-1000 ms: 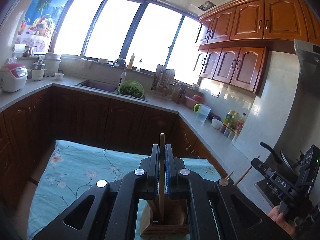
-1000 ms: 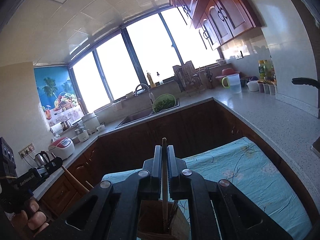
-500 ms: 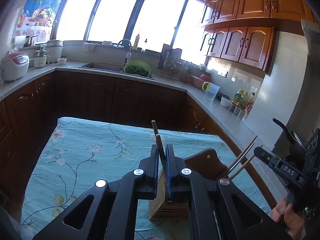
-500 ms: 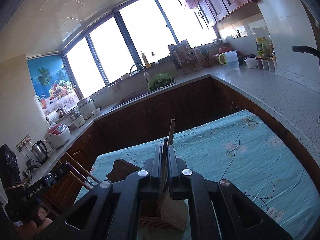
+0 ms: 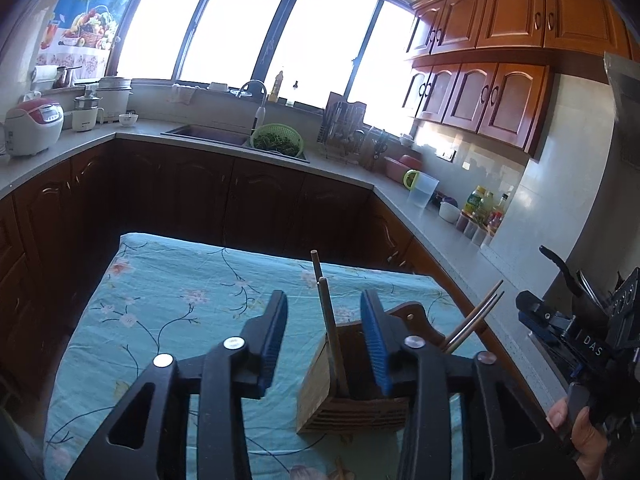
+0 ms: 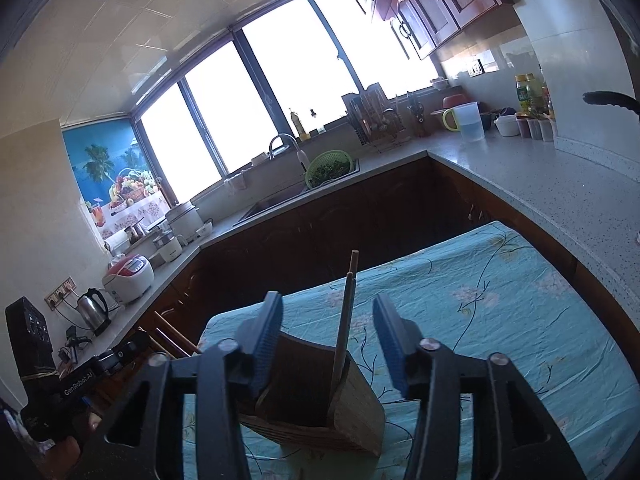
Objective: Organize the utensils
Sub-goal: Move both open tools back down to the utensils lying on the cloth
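**Two chopsticks dropped into the holder**

Both grippers have just opened their jaws. On the left, the left gripper stands apart, its blue pads clear of the thin brown wooden chopstick that leans upright between them, foot inside the slatted brown wooden utensil holder. The holder sits at the near edge of the turquoise floral tablecloth. On the right, the right gripper is likewise spread, and its own chopstick rests in the holder, untouched. A second ago each stick was clamped; now both are released, so this placement looks done.
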A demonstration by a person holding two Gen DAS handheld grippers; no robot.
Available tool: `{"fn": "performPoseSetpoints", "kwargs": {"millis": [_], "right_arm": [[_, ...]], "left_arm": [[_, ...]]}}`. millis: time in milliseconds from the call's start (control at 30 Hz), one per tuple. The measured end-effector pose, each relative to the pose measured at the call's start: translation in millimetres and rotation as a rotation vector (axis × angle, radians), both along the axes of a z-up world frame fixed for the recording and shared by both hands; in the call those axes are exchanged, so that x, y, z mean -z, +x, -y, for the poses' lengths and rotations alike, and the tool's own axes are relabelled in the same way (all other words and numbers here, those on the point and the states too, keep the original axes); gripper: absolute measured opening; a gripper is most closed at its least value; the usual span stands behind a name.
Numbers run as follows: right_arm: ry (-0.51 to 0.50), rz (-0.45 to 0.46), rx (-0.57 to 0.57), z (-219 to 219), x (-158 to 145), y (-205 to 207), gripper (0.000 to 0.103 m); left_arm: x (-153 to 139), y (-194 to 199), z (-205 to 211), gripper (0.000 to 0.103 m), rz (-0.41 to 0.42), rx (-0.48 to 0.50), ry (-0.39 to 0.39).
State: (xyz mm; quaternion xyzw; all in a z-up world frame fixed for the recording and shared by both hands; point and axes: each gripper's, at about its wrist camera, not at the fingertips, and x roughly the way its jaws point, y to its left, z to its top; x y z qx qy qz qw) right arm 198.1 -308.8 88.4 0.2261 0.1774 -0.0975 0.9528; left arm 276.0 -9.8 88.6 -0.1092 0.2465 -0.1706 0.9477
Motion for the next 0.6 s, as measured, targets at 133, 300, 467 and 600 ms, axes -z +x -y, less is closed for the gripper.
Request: {"fn": "performPoseSetpoints", "kwargs": {"millis": [133, 300, 467, 600], "right_arm": [[-0.014, 0.067, 0.002, -5, -14, -27, 0.098], [-0.077, 0.071, -0.005, -22, -18, -62, 0.101], [-0.137, -0.009, 0.001, -40, 1, -97, 0.101], [-0.159, -0.083, 0.009, -50, 29, -125, 0.101]], "left_arm": [[-3, -28, -17, 0.083, 0.029, -0.051, -0.020], [6, -60, -30, 0.097, 0.002, -0.094, -0.003], [23, -94, -34, 0.097, -0.057, -0.098, 0.024], [40, -119, -37, 0.097, -0.121, -0.091, 0.076]]}}
